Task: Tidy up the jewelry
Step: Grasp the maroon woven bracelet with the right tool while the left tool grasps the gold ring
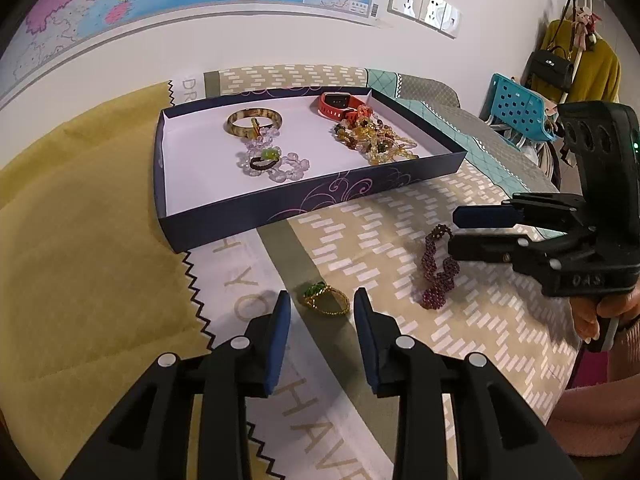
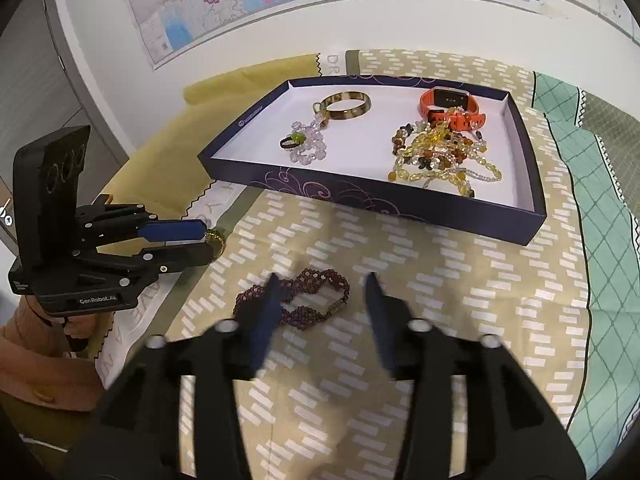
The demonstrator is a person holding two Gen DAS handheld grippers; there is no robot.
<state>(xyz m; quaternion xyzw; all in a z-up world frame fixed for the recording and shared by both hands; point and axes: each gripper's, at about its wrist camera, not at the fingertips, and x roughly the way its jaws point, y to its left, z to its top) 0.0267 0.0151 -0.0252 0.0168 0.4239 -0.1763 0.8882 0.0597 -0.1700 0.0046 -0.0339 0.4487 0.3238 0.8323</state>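
Nearby, the tray [image 2: 400, 210] stands beyond the purple bracelet [image 2: 316, 280] and gold ring [image 1: 326, 300].

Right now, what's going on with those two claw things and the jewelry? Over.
Left gripper open, fingers either side of gold ring. Right gripper open over purple beaded bracelet. Both pieces on cloth, outside tray. Nothing in the way.

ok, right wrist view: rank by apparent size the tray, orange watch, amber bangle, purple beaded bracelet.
1. Tray, by far the largest.
2. Purple beaded bracelet, though it lies nearest the camera, which inflates it.
3. Orange watch and amber bangle: look alike in extent, side by side at the tray's far end; not ranking them.
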